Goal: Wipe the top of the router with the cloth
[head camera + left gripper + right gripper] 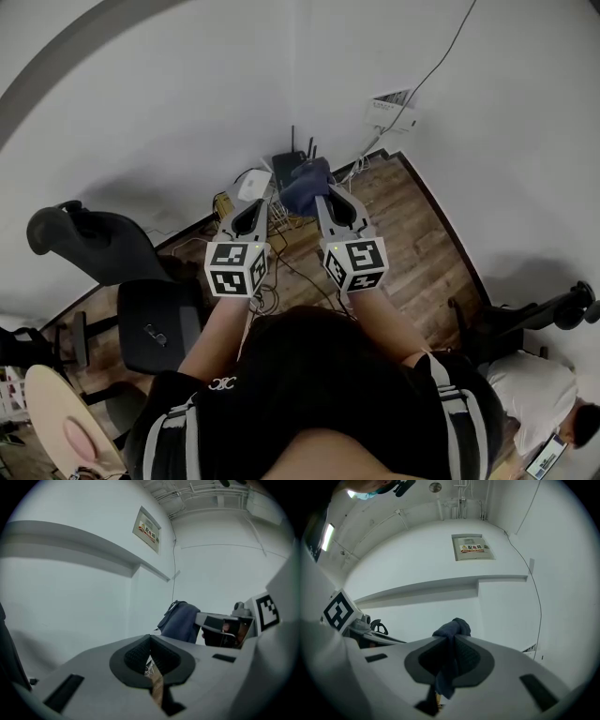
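A dark blue cloth [305, 187] is bunched at the tip of my right gripper [324, 191], which is shut on it. In the right gripper view the cloth [452, 631] bulges out above the jaws and hangs down between them. The black router [287, 166] with upright antennas stands by the wall, just beyond the cloth, which partly hides it. My left gripper [250, 206] is held beside the right one, shut with nothing in it. The left gripper view shows the cloth [180, 623] to the right of the closed left gripper [150, 639].
A white device [253, 185] and tangled cables [279, 267] lie by the router on the wooden floor [403, 234]. A black office chair [141, 305] stands at left. A white wall box [389, 111] with cables is at upper right. Another person [539, 394] sits at lower right.
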Demonstrator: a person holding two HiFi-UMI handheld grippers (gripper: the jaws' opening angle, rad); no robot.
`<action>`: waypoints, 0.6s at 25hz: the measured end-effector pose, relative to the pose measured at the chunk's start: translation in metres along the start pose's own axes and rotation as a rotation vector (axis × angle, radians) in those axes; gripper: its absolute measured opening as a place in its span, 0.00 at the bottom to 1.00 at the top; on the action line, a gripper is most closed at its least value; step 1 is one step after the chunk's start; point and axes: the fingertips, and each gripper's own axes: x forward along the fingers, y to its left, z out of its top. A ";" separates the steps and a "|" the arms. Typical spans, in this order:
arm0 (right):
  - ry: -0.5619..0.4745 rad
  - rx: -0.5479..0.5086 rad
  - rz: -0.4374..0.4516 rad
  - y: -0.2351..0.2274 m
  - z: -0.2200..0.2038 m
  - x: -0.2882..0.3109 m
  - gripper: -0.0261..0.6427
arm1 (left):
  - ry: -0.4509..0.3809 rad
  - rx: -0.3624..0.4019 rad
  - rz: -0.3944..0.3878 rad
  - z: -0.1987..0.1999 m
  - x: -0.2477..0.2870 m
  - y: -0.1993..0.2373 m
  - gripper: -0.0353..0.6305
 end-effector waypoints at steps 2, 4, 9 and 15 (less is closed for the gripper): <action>0.003 -0.005 -0.002 0.004 -0.001 -0.001 0.07 | 0.001 -0.002 -0.006 -0.002 -0.003 0.001 0.05; 0.007 -0.010 -0.008 0.009 -0.003 -0.002 0.07 | 0.001 -0.002 -0.013 -0.005 -0.006 0.003 0.05; 0.020 -0.014 -0.031 0.024 -0.012 0.005 0.07 | 0.007 -0.005 -0.036 -0.015 -0.011 0.019 0.05; 0.032 -0.022 -0.069 0.043 -0.018 0.018 0.07 | 0.007 -0.002 -0.078 -0.019 -0.014 0.043 0.05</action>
